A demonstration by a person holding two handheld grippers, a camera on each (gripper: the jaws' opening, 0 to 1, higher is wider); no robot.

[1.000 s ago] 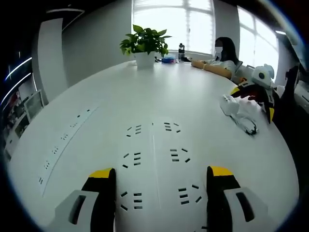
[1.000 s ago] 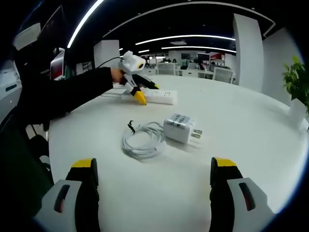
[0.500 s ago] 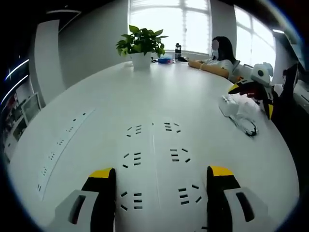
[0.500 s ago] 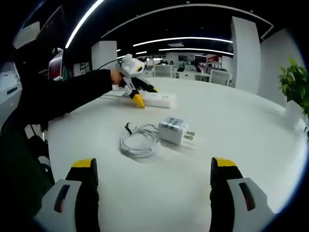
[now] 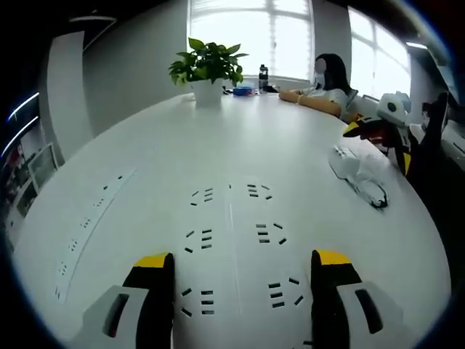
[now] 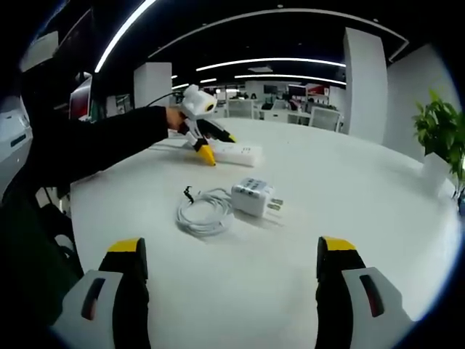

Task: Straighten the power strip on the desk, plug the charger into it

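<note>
A white power strip (image 5: 232, 240) lies flat on the white desk and runs forward between my left gripper's (image 5: 241, 265) jaws, which are shut on its two long sides. In the right gripper view the same strip (image 6: 236, 152) sits at the far left of the desk, with the left gripper (image 6: 207, 149) clamped on its near end and a dark sleeve behind it. A white charger (image 6: 254, 196) lies on its side, prongs to the right, beside its coiled white cable (image 6: 203, 216). My right gripper (image 6: 232, 254) is open, a short way before the charger.
A potted plant (image 5: 205, 65) stands at the far end of the desk, with a dark bottle (image 5: 262, 76) nearby. A person (image 5: 327, 87) sits at the desk there. A row of sockets (image 5: 91, 218) is set into the desk at the left.
In the left gripper view the plant and room slid left while the strip stayed fixed between the jaws, so the strip turns with the gripper. The right gripper's view shifted slightly.
</note>
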